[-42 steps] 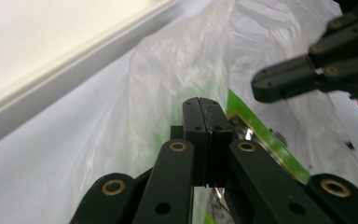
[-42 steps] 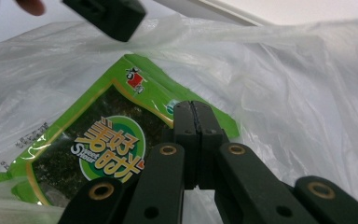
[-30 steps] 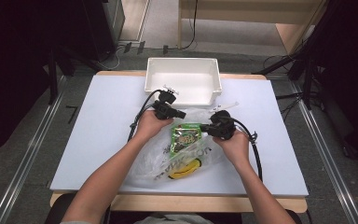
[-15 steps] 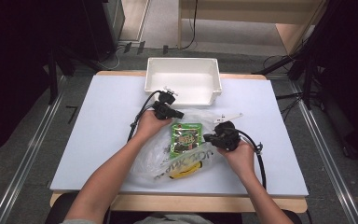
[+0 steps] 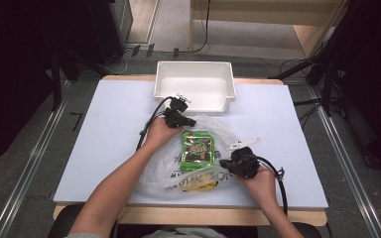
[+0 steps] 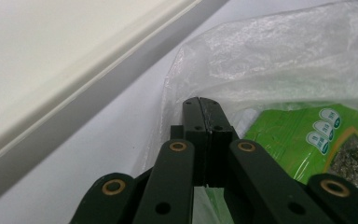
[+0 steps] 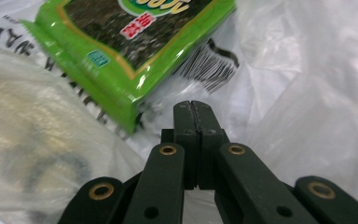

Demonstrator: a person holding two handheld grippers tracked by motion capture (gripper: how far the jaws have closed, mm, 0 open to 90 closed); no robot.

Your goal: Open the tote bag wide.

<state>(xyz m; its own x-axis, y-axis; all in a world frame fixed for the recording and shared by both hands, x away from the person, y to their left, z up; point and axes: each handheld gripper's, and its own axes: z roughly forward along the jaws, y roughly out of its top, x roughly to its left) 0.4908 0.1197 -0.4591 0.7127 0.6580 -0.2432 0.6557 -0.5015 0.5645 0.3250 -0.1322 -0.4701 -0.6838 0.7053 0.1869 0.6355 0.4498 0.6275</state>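
Just beyond right claw (image 7: 196,107): green packet (image 7: 121,42)

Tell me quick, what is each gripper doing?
Left gripper: shut, pinching the plastic bag edge.
Right gripper: shut over the bag; grip cannot be told.

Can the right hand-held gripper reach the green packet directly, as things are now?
Probably not directly. The right hand-held gripper is shut and points near a corner of the green packet, but the packet seems to lie inside the clear plastic bag, so the film covers it.
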